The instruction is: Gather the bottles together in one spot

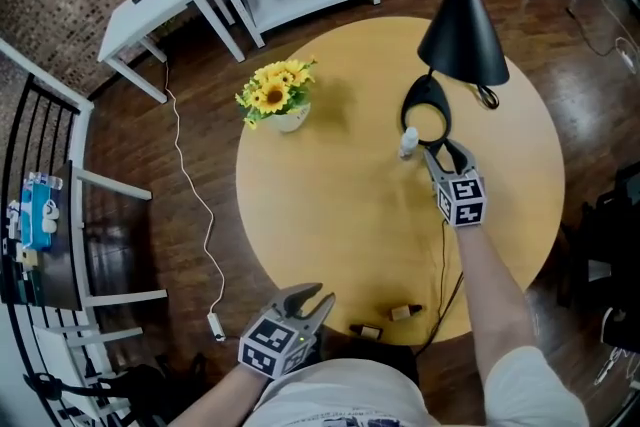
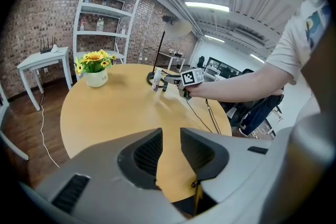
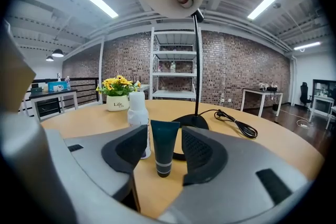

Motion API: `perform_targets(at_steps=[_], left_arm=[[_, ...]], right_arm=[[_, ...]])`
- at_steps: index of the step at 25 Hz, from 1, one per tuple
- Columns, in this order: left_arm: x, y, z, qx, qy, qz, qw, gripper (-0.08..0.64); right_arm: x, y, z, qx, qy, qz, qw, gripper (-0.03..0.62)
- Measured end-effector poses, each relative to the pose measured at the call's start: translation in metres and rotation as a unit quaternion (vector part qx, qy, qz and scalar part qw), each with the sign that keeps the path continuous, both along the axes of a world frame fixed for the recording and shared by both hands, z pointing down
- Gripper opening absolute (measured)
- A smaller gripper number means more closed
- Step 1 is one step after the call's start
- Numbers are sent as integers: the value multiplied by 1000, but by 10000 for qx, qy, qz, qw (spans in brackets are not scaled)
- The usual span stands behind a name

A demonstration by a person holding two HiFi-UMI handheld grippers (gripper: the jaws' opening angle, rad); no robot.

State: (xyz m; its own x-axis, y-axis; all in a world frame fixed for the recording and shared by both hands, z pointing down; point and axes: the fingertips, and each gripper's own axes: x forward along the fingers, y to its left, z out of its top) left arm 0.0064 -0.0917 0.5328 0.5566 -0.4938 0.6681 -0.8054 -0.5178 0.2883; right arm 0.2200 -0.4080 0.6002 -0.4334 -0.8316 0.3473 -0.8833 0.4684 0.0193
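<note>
Far left, your left gripper (image 1: 312,299) sits at the near edge of the round yellow wooden table (image 1: 330,215), off to the left of your body and angled down. In the left gripper view its jaws are closed down to a narrow slot with nothing in it, only bare tabletop behind. Up-table from it, the bunch of yellow sunflowers in a white pot (image 1: 277,97) stands alone, well apart from everything else. At the near edge, right of the left gripper, two small brownish items (image 1: 403,312) lie close to each other; they're too small to tell what they are. Moving right, the white plastic bottle with a rounded cap (image 1: 408,143) stands upright just beside the ring-shaped base of the black desk lamp (image 1: 462,25). Your right gripper (image 1: 440,155) is right next to that bottle, aimed at the lamp base. In the right gripper view its jaws stand apart with the dark teal tube (image 3: 164,147) between them, upright on its cap on the table. The pads flank it closely but I see no squeeze, and the tube looks to be standing by itself. The white bottle is just left of the tube, partly behind the left jaw, and I can't tell whether the two touch. The lamp base sits directly behind both, and the lamp's black cord (image 3: 237,123) trails off right across the table.
</note>
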Motion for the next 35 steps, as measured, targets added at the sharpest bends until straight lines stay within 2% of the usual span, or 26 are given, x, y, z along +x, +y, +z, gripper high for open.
perform_targets(at_steps=[5, 9, 11, 14, 17, 23, 27, 31, 35], left_arm=[[-1, -8, -5, 122, 46, 12, 9999, 107], [-8, -14, -7, 219, 127, 78, 9996, 135], [-10, -13, -12, 276, 263, 145, 9992, 135], [-17, -6, -24, 343, 523, 274, 9977, 137], [-32, 3, -31, 429, 623, 402, 9963, 138], [-72, 27, -44, 572, 787, 577, 9936, 147], [-101, 57, -44, 604, 760, 641, 9932, 156], [-132, 85, -44, 636, 683, 729, 9930, 158], [-159, 111, -39, 630, 592, 782, 9932, 158]], right_arm=[[8, 21, -33, 181, -95, 29, 9998, 236], [16, 66, -75, 291, -361, 204, 9987, 236], [18, 101, -95, 360, -209, 188, 9990, 236], [18, 163, -116, 344, 263, 173, 9989, 236], [16, 232, -127, 134, 369, 402, 9984, 236], [-28, 373, -131, -339, 309, 990, 9940, 236], [-61, 449, -134, -460, 322, 1419, 9883, 236], [-94, 504, -135, -617, 297, 1497, 9864, 236], [-116, 537, -135, -680, 355, 1572, 9846, 236]])
